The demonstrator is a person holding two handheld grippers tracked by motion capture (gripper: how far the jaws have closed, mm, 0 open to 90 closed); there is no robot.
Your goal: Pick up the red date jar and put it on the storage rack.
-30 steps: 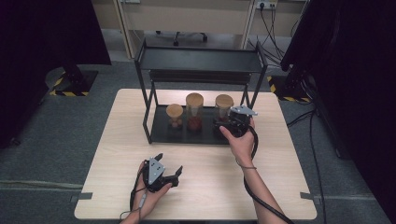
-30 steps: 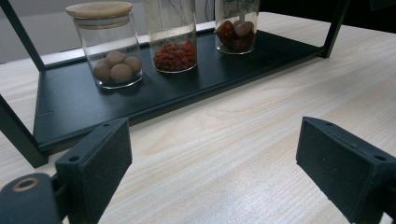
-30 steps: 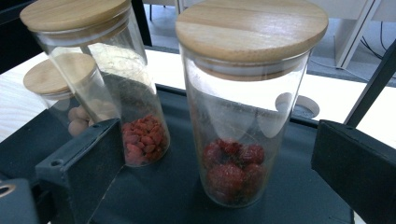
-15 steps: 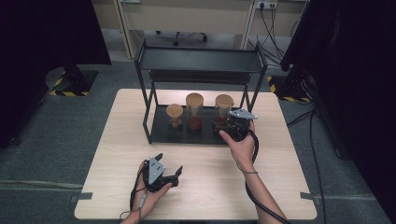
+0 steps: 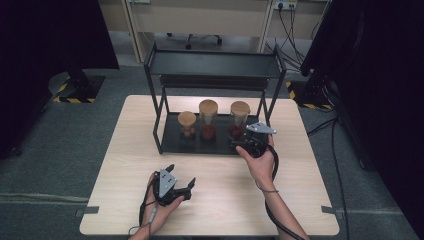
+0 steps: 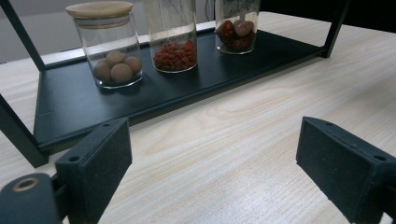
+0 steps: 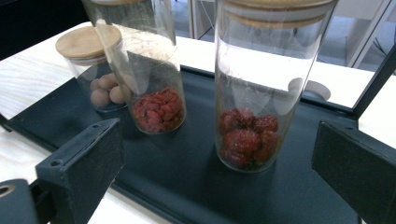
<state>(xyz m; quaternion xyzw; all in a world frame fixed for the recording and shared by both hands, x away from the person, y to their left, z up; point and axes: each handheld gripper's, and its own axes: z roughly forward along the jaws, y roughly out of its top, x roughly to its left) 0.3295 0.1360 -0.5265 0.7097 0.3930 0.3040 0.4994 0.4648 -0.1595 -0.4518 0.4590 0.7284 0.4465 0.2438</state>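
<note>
On the rack's bottom shelf, right end: the tall jar of dark red fruit, upright, long axis vertical, wooden lid up. It stands dead ahead of my right claw, jaws spread wide either side of it, not touching the glass. In the high view that right claw sits at the shelf's front edge, just before the jar.

Middle jar with small red berries also upright, just left of it. Short jar with pale round balls further left, upright, lid on. All three in a row, apart from each other.

My left claw rests low over the bench, well apart from the rack, jaws wide apart, holding nothing, pointing toward the shelf.
</note>
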